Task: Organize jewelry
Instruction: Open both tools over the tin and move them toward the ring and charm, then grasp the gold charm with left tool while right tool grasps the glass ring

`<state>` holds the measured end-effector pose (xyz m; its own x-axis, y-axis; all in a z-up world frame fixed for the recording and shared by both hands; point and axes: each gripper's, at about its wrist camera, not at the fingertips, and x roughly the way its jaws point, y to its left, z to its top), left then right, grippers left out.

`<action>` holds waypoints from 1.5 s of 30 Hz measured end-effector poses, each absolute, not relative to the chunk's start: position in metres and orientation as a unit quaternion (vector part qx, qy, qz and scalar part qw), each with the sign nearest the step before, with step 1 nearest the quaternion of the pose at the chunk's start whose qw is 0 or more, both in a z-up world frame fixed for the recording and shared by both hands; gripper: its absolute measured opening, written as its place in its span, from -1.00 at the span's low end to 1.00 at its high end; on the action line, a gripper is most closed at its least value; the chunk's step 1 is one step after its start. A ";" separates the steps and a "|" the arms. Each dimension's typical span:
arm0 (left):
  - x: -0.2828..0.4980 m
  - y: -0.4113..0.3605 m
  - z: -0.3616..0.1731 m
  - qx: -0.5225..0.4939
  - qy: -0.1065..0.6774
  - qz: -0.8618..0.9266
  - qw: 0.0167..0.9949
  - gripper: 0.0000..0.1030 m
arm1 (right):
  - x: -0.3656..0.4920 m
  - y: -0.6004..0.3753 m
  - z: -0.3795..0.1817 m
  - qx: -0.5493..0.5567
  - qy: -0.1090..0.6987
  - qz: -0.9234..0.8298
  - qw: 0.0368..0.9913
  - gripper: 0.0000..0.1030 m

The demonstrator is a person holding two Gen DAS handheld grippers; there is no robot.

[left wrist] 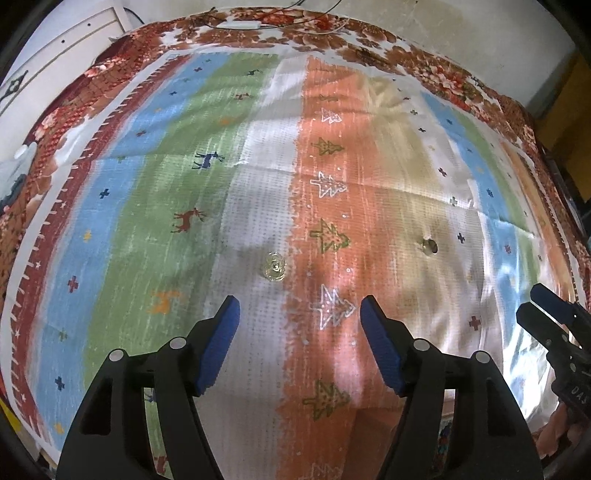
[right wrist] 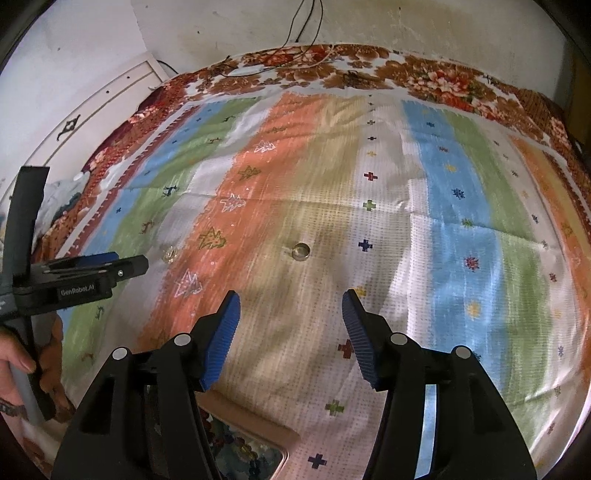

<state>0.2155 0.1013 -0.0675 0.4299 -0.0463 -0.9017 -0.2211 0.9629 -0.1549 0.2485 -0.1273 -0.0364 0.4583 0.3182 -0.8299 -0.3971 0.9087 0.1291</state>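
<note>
A clear crystal-like brooch [left wrist: 273, 266] lies on the striped cloth just ahead of my left gripper [left wrist: 300, 314], which is open and empty. A small metal ring [left wrist: 429, 246] lies further right on the beige stripe. In the right wrist view the ring [right wrist: 301, 251] lies ahead of my right gripper [right wrist: 291, 308], which is open and empty. The brooch [right wrist: 170, 254] shows to the left there. A pink box [right wrist: 255, 446] with colourful jewelry sits below the right gripper at the near edge.
The colourful striped cloth [left wrist: 258, 184] covers a bed with a floral blanket [left wrist: 332, 33] at the far edge. Cables [right wrist: 303, 33] run down the back wall. The right gripper's tip [left wrist: 546, 306] shows at the left view's right edge. The left gripper [right wrist: 81, 273] shows at the right view's left.
</note>
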 end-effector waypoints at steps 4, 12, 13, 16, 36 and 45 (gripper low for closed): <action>0.224 0.104 -0.073 -0.121 0.537 0.055 0.833 0.31 | 0.258 -0.125 -0.042 -0.036 0.485 0.208 0.848 0.11; 0.236 0.108 -0.082 -0.115 0.547 0.058 0.827 0.31 | 0.277 -0.121 -0.054 -0.026 0.504 0.207 0.838 0.11; 0.237 0.108 -0.082 -0.114 0.548 0.058 0.827 0.31 | 0.279 -0.120 -0.056 -0.026 0.507 0.206 0.837 0.11; 0.238 0.105 -0.084 -0.110 0.552 0.052 0.825 0.31 | 0.285 -0.117 -0.061 -0.030 0.513 0.205 0.833 0.11; 0.263 0.105 -0.101 -0.090 0.570 0.049 0.815 0.31 | 0.319 -0.094 -0.088 -0.055 0.533 0.191 0.823 0.11; 0.269 0.113 -0.112 -0.101 0.582 0.043 0.806 0.25 | 0.336 -0.082 -0.104 -0.069 0.540 0.193 0.816 0.11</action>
